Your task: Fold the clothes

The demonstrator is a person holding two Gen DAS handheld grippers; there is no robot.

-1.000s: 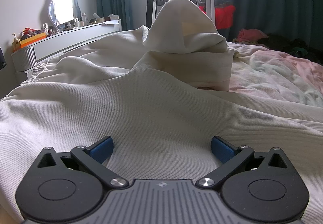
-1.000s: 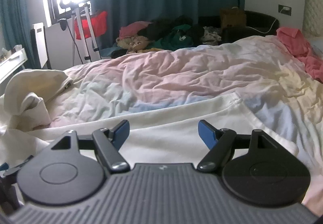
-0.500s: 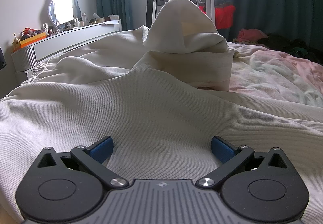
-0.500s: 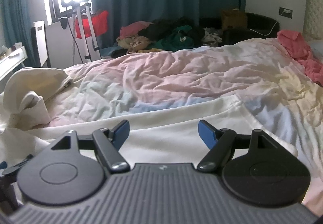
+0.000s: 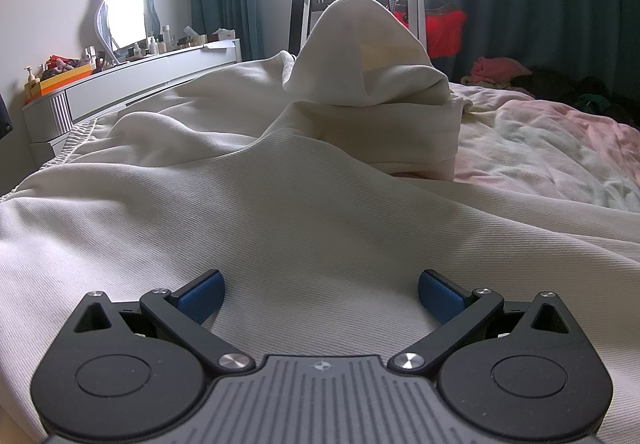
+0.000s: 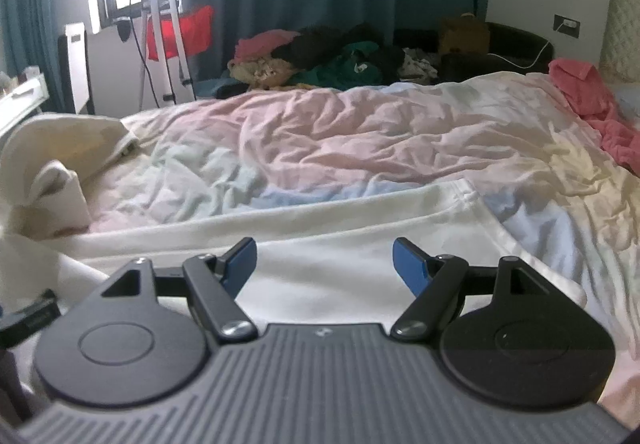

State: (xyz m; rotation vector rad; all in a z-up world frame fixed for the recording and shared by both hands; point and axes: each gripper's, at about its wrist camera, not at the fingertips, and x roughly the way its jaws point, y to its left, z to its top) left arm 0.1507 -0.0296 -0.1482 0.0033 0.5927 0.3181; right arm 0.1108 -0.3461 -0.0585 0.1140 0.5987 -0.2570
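Observation:
A cream ribbed hooded garment (image 5: 304,204) lies spread on the bed, its hood (image 5: 360,56) standing up in a peak beyond my left gripper. My left gripper (image 5: 320,294) is open and empty, low over the garment's body. In the right wrist view the same garment (image 6: 352,228) stretches across the near bed, with its hood (image 6: 68,148) at the far left. My right gripper (image 6: 324,262) is open and empty just above the garment's flat part near its hem.
The bed carries a wrinkled pastel duvet (image 6: 380,140). A pink garment (image 6: 592,104) lies at the right by a pillow. A heap of clothes (image 6: 340,56) sits beyond the bed. A tripod (image 6: 160,44) stands by the window. A dresser with bottles and a mirror (image 5: 132,60) lines the left wall.
The right wrist view has shifted slightly, as the right gripper moved a little over the garment. The left gripper has not moved. Both grippers stay open.

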